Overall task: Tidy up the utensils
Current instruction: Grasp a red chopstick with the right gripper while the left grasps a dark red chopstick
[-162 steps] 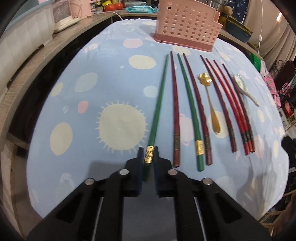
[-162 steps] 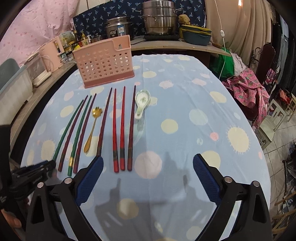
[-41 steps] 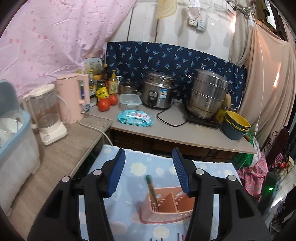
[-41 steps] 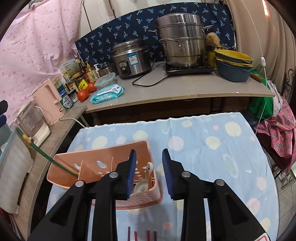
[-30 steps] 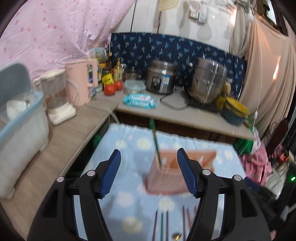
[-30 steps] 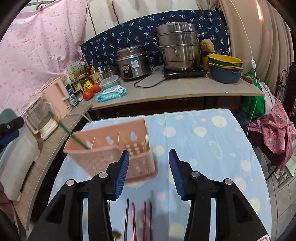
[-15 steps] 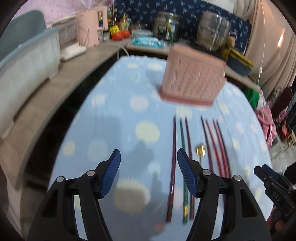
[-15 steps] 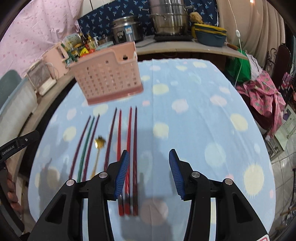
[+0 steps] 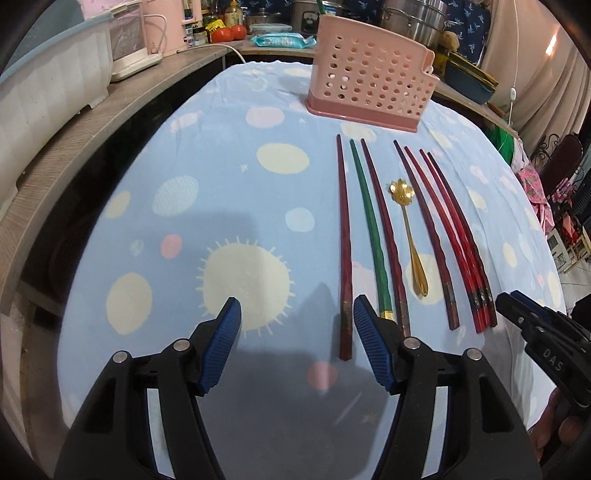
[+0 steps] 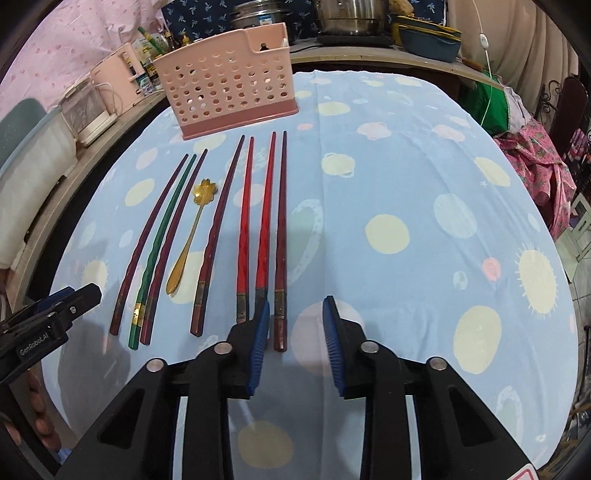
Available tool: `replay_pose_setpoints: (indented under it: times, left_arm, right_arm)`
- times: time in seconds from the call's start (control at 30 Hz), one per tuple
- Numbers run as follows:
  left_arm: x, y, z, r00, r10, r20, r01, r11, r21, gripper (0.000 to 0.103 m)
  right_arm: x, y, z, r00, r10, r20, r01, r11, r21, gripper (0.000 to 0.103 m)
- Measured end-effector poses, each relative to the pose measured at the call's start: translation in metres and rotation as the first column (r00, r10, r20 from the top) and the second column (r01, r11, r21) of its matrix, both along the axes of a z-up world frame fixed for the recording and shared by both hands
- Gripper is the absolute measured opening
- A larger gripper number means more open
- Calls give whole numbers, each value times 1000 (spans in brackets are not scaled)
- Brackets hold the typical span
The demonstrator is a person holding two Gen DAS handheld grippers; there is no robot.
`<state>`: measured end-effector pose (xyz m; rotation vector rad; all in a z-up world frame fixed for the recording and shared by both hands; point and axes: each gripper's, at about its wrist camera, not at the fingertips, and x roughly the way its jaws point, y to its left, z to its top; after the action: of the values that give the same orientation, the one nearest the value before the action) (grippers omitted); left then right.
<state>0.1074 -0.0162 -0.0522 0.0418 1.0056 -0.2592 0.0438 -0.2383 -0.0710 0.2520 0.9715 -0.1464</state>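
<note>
Several chopsticks lie side by side on the blue cloth in front of a pink perforated utensil basket [image 9: 371, 94] [image 10: 227, 96]. They include a dark red chopstick [image 9: 344, 243], a green chopstick [image 9: 369, 221] [image 10: 157, 245], bright red ones [image 10: 243, 225] and a maroon one [image 10: 280, 236], with a gold spoon [image 9: 408, 236] [image 10: 192, 229] among them. My left gripper [image 9: 295, 314] is open and empty, near the handle end of the leftmost dark red chopstick. My right gripper [image 10: 293, 310] is open and empty, near the handle end of the rightmost maroon chopstick.
A counter at the back holds a pink kettle [image 10: 122, 79], steel pots [image 10: 349, 16] and bowls [image 10: 430, 40]. A grey bin [image 9: 48, 92] stands on the left ledge. A chair with pink cloth [image 10: 535, 162] is beside the table's right edge.
The green chopstick and white spoon went from the table into the basket. Both grippers have since come back down from above the basket to the near ends of the chopsticks, open.
</note>
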Motion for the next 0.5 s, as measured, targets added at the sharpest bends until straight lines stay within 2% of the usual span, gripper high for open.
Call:
replay_pose_setpoints:
  times: [0.13, 0.5]
  left_arm:
    - [0, -5, -4, 1000, -12, -4, 12, 1000, 7, 57]
    - [1, -10, -16, 999, -25, -29, 25, 1000, 10, 51]
  right_arm:
    - [5, 3, -6, 1000, 12, -17, -11, 1000, 4, 15]
    - [8, 1, -12, 1000, 11, -22, -11, 1000, 14, 9]
